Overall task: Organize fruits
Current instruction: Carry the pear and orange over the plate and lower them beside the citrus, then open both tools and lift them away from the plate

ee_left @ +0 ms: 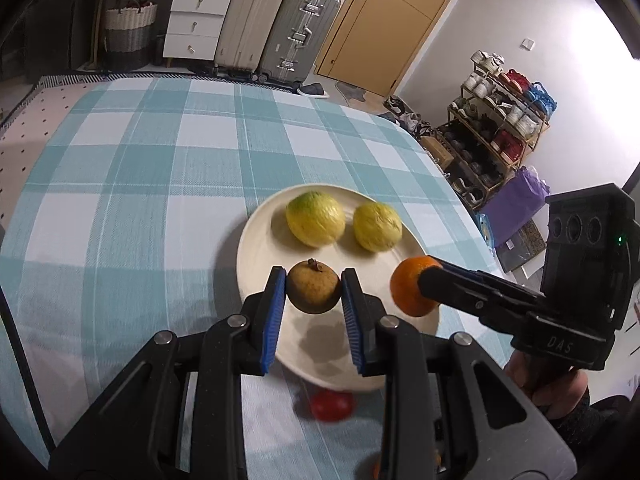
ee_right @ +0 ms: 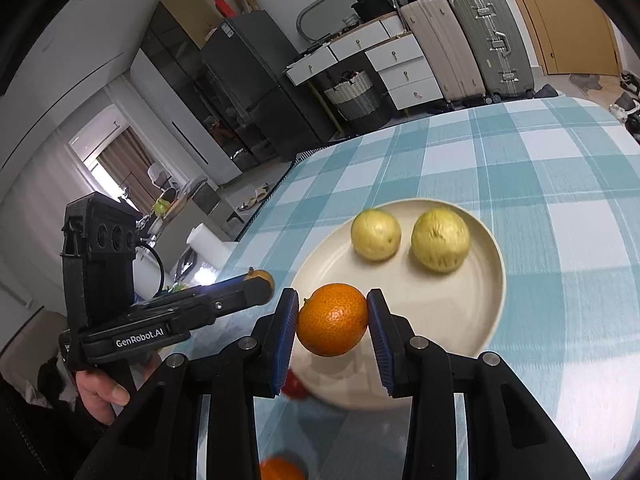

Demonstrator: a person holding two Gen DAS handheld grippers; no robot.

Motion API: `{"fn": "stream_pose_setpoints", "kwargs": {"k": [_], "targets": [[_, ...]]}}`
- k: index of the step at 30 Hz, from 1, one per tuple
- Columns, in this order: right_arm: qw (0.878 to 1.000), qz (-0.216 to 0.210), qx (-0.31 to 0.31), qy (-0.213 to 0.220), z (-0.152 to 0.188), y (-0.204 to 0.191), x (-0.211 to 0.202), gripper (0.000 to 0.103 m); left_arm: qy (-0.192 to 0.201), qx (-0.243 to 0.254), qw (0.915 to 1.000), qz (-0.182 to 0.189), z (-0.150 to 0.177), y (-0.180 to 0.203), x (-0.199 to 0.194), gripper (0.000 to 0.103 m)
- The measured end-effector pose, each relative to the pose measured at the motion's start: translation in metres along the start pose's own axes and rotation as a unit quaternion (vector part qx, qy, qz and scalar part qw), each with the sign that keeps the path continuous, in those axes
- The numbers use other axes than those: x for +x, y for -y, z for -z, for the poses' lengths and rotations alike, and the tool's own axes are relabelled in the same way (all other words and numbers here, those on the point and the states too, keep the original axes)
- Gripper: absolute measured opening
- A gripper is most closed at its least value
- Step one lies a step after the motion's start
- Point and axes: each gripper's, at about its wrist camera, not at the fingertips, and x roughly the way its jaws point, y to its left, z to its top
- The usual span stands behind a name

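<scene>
a: what are the two grippers doing right now?

b: the left gripper (ee_left: 314, 289) is clenched on a brownish round fruit (ee_left: 314, 287), the blue pads pressing it from both sides, held in the air over the near part of the cream plate (ee_left: 256, 248). the right gripper (ee_right: 333, 319) is clamped on an orange (ee_right: 332, 319) the same way, also hanging above the plate's near edge.

a: why both over the plate?

b: i'd judge it as gathering the fruit in one place. two yellow-green fruits (ee_left: 315, 219) already lie side by side at the far part of the plate, so the near part is bare and ready for these two.

a: why so high?

b: probably to clear the rim and the fruit already there. the shadows on the plate show neither fruit touches it.

a: anything left on the table?

b: a red fruit (ee_left: 332, 405) lies on the checked tablecloth (ee_left: 140, 168) just beside the plate's near rim, and the right wrist view catches another orange fruit (ee_right: 280, 470) at the bottom edge, mostly hidden by the gripper.

a: risk?

b: the grippers are close together, and round fruit may roll into the others on release, so they should come down low and apart from each other.
</scene>
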Motion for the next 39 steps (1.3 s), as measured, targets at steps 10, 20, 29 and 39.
{"fn": "stream_pose_setpoints", "kwargs": {"k": [10,20,29,39], "targets": [[1.0,0.006,-0.006,-0.021,-0.022,0.006,0.041,0.036,-0.022,-0.016,0.9996,0.012,-0.027,-0.02,0.044,0.025],[0.999,0.016,-0.013,-0.04,-0.022,0.009,0.064,0.036,-0.037,-0.036,0.9984,0.024,-0.034,-0.03,0.071,0.025],[0.999,0.019,-0.016,-0.046,-0.025,0.006,0.077,0.045,-0.029,-0.053,0.9975,0.036,-0.04,-0.033,0.068,0.026],[0.999,0.035,-0.025,0.001,-0.024,0.001,0.041,0.064,-0.012,-0.047,0.9983,0.033,-0.032,-0.024,0.036,0.027]]}}
